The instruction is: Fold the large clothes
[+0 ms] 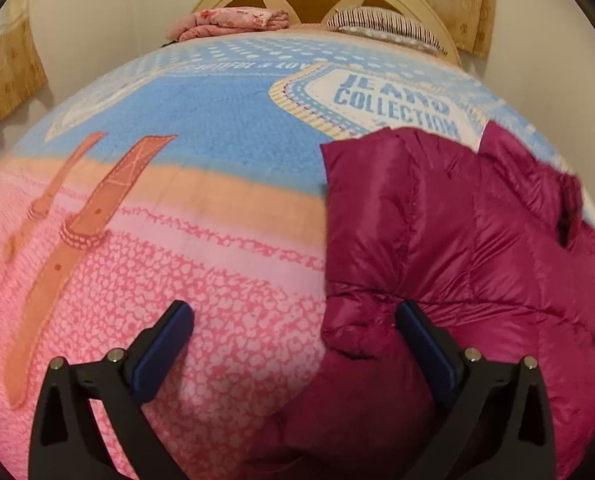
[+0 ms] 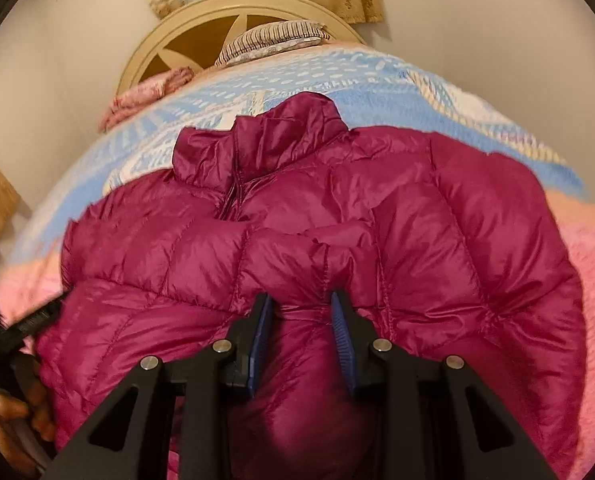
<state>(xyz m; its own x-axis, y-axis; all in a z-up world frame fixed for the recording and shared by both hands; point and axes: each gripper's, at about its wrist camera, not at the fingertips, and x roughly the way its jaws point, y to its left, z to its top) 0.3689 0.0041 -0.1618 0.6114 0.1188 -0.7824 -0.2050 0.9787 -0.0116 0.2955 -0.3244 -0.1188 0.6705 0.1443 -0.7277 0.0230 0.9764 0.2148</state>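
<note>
Jacket [image 2: 321, 216] lies front-up on blanket [image 1: 201, 216], collar toward headboard [image 2: 169, 36], zip closed. Your right gripper [image 2: 302, 312] over jacket's lower middle: jaws narrow, a ridge of puffy fabric bunched between pads, apparently pinched, though contact is hard to judge. Your left gripper [image 1: 295, 316] at jacket's edge: jaws wide, one finger over bare blanket, other over jacket sleeve, nothing gripped. Your left hand [image 2: 21, 412] shows beside jacket's hem corner. Pillow [image 2: 273, 40] and pink cloth [image 1: 233, 22] beyond jacket, against headboard.
</note>
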